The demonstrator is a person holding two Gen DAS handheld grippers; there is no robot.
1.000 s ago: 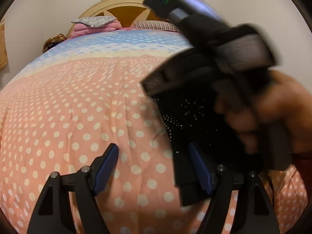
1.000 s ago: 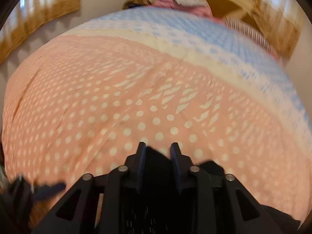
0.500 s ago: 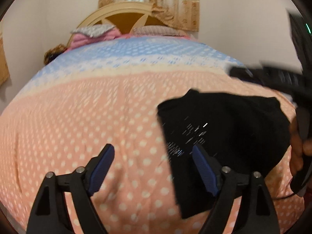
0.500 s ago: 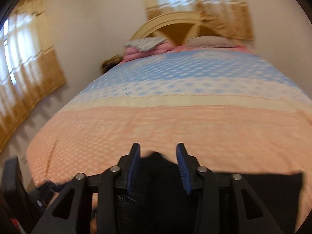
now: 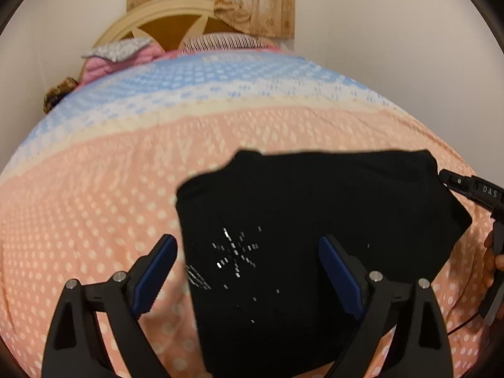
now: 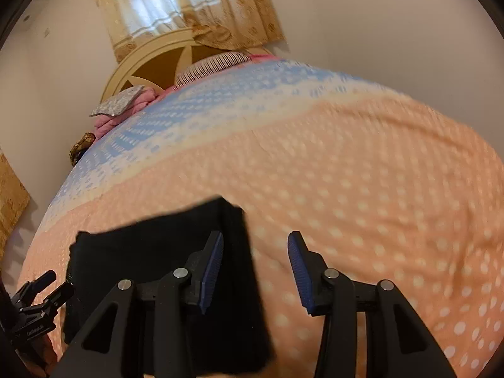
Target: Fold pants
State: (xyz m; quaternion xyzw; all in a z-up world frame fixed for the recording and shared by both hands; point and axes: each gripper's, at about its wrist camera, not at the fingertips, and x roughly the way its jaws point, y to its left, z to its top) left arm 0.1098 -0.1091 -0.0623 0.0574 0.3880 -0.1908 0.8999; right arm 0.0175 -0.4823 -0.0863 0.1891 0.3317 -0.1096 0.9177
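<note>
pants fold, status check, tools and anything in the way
Left tool open, jaws just widened. Right tool open, off the cloth. Black pants folded on the bedspread. Nothing blocking.

pants [image 5: 302, 220] on bedspread [image 5: 94, 189], pillows [image 5: 220, 41] behind

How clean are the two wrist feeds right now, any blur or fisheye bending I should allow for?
Left wrist view: the folded black pants are soft-edged, their pale speckles streaked; the dotted peach bedspread bulges like a dome. Right wrist view: heavier smear across the bedspread dots and the pants; the blue-padded fingers stay sharp. The curtained window is bright and somewhat washed out.
</note>
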